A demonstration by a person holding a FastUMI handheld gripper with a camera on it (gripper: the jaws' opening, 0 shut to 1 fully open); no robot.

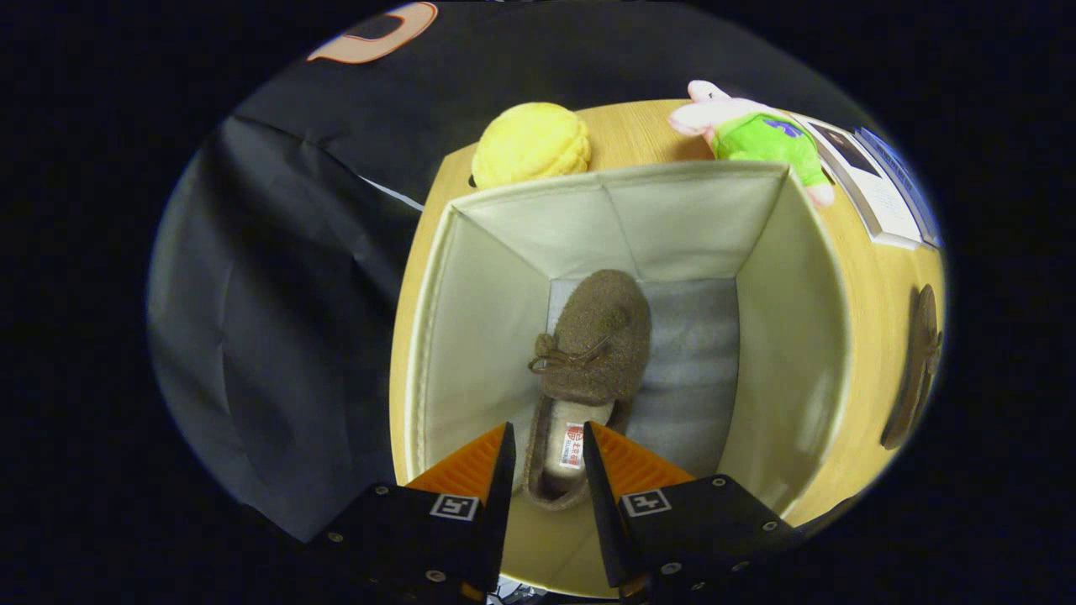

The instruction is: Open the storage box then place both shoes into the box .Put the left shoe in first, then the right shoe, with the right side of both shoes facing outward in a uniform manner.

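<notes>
shoe [598, 336]: brown, fuzzy
box [471, 353]: cream walls, grey floor
round plush [531, 143]: yellow
plush toy [752, 134]: pink, green shirt
surface [874, 294]: light wood, we'd say

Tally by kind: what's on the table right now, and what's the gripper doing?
Shoes: 2, one in the box, one on the table
Storage box: 1
Plush toys: 2, yellow, pink and green
Booklet: 1
Total: 6
Gripper: open above the boxed shoe's heel.

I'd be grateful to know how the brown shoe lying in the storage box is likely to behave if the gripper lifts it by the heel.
The brown shoe looks fuzzy and soft, so its heel rim would probably flex between the gripper fingers. It seems light. Held by the heel, the toe may droop toward the storage box floor. The fingers straddle the heel, apparently apart.
</notes>
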